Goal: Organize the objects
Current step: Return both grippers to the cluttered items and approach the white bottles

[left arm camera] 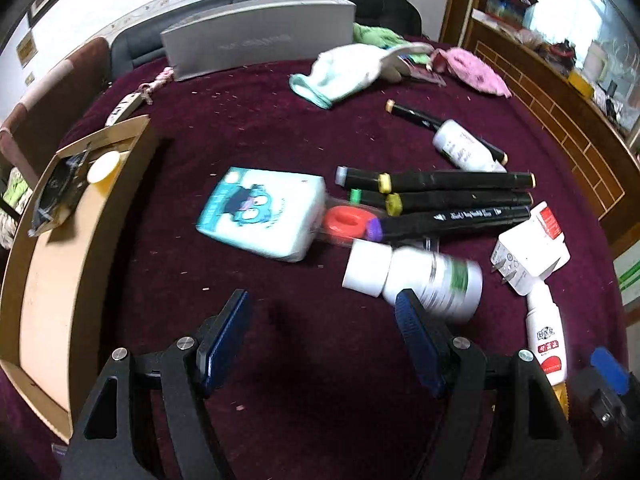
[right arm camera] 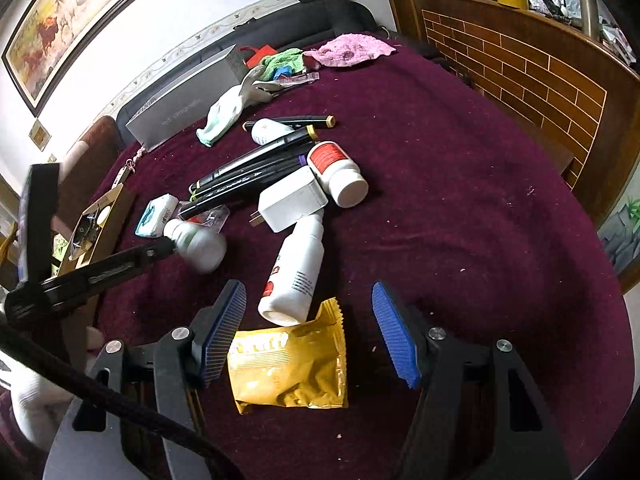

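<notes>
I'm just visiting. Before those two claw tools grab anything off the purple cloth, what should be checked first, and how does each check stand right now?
1. Left gripper jaws open, empty: ok.
2. Right gripper jaws open, empty: ok.
3. Yellow packet lies between the right jaws: ok.
4. White bottle overlaps the packet's top edge: not ok.
5. Cardboard box has bare floor free: ok.
6. Green-label bottle beside the left jaws, whether touching: cannot tell.

left hand-held gripper (left arm camera: 322, 306) agape, right hand-held gripper (right arm camera: 310, 300) agape
</notes>
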The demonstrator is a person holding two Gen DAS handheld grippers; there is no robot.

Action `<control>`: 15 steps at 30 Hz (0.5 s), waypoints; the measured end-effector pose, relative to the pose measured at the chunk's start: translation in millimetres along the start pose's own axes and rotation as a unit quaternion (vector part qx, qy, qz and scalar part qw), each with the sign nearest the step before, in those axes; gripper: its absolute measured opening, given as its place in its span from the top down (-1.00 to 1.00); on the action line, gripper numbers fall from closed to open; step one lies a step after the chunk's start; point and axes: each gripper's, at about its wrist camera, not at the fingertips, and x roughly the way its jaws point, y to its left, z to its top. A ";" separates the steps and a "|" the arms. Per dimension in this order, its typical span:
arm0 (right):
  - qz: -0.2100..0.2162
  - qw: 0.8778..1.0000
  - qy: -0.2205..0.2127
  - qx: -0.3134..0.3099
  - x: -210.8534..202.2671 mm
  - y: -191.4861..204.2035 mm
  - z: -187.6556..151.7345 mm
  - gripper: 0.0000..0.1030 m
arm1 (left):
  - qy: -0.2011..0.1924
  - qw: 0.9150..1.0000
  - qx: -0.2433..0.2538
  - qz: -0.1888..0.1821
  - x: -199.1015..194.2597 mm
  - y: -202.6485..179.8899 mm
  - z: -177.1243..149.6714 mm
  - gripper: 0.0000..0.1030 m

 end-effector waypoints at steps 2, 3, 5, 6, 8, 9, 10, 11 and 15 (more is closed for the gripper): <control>0.001 1.000 -0.001 0.002 -0.1 -2.7 0.8 -0.28 | 0.010 1.000 0.005 0.001 6.0 -3.8 -1.8 -0.32; 0.001 1.000 -0.001 0.004 -0.1 -3.9 1.2 -0.30 | 0.019 1.000 0.003 -0.005 9.7 -4.7 -3.0 -0.32; 0.002 1.000 0.000 0.007 1.0 -6.4 1.5 -0.31 | 0.029 0.999 -0.015 -0.033 12.6 -0.8 -2.4 -0.32; 0.003 1.000 0.001 0.009 1.8 -7.4 1.5 -0.31 | 0.023 0.998 -0.031 -0.057 8.5 4.1 -2.9 -0.32; 0.005 1.000 0.003 0.012 2.5 -8.7 0.9 -0.31 | 0.004 0.996 -0.039 -0.085 -1.3 9.6 -1.5 -0.32; 0.005 1.000 0.003 0.012 2.5 -9.2 0.6 -0.31 | -0.007 0.995 -0.039 -0.094 -6.6 11.6 1.1 -0.32; 0.004 1.000 0.003 0.011 2.9 -9.2 0.9 -0.31 | -0.013 0.994 -0.038 -0.101 -9.5 12.8 4.1 -0.32; 0.005 1.000 0.004 0.012 4.1 -9.2 1.7 -0.31 | -0.012 0.994 -0.036 -0.105 -10.1 12.7 8.0 -0.32; 0.011 1.000 0.009 0.014 9.2 -8.1 2.5 -0.31 | 0.007 0.992 -0.004 -0.125 3.9 -1.3 27.6 -0.32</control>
